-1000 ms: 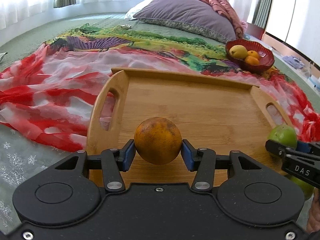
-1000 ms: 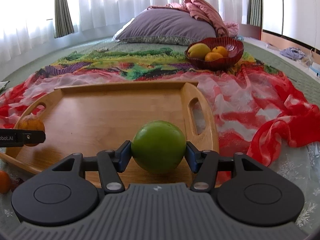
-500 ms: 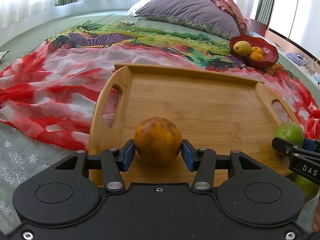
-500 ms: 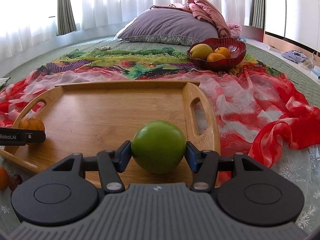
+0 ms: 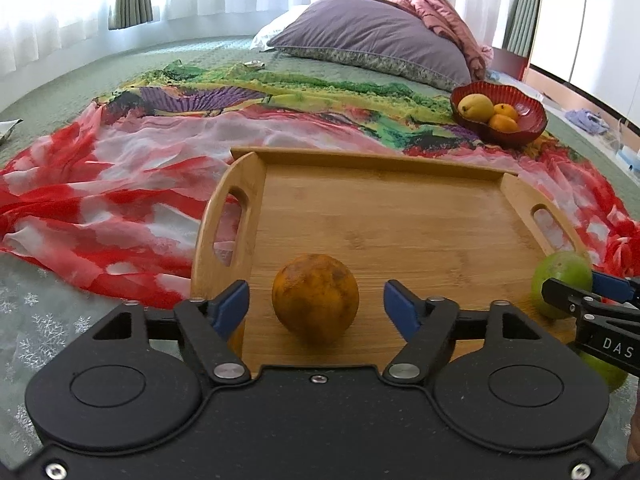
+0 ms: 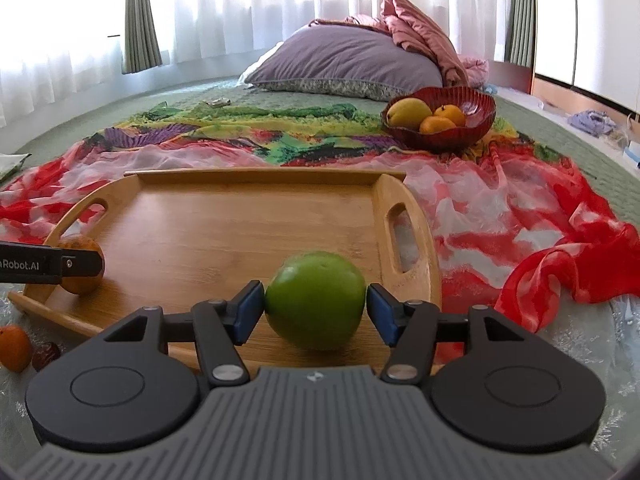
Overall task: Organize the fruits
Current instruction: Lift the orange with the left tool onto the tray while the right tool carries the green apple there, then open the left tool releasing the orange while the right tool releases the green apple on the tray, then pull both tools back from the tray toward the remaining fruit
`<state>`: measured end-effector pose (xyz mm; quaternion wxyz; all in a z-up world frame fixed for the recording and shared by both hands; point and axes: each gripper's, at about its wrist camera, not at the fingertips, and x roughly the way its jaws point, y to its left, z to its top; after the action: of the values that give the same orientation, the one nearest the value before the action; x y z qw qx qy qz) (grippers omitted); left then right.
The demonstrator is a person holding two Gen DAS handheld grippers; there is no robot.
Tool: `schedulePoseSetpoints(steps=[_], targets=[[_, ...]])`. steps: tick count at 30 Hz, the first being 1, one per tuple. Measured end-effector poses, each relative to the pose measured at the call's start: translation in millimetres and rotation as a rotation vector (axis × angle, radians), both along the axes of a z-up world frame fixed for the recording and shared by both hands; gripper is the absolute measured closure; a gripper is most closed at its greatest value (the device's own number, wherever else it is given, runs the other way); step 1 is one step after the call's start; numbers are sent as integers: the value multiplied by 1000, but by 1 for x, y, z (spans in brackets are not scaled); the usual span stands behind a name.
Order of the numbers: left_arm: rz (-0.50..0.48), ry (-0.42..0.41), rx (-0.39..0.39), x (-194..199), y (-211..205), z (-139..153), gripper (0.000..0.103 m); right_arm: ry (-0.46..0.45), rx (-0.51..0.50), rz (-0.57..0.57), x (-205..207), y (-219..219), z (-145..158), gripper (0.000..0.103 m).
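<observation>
A wooden tray (image 5: 380,208) with handle slots lies on a colourful cloth on the bed. A brownish orange (image 5: 315,298) rests on the tray's near left corner. My left gripper (image 5: 316,306) is open around it, both pads clear of the fruit. My right gripper (image 6: 315,310) is shut on a green apple (image 6: 316,300) low over the tray's (image 6: 240,220) near right corner. The apple (image 5: 562,282) also shows at the right of the left wrist view, and the orange (image 6: 80,268) at the left of the right wrist view.
A red bowl (image 6: 476,130) with a yellow fruit and two small oranges stands beyond the tray on the right. A small orange (image 6: 14,346) and a dark red fruit (image 6: 46,354) lie on the bed left of the tray. A purple pillow (image 6: 344,64) lies at the back.
My left gripper has opened and let go of the orange, which now sits on the tray. My right gripper still holds the apple, slightly lower and further over the tray.
</observation>
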<state>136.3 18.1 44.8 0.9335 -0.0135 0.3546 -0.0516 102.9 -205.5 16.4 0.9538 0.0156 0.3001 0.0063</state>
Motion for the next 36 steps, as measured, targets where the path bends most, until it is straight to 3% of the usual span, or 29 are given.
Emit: schedulePoseSetpoints(steps=[10, 19, 36], targets=[[-17, -61, -21, -40, 6, 15, 7, -60, 15, 24, -29, -3, 13, 21], [-24, -70, -18, -76, 10, 10, 5, -106, -21, 69, -63, -6, 14, 15], [-93, -59, 38, -119, -5, -5, 2, -91, -142, 135, -102, 3, -10, 13]])
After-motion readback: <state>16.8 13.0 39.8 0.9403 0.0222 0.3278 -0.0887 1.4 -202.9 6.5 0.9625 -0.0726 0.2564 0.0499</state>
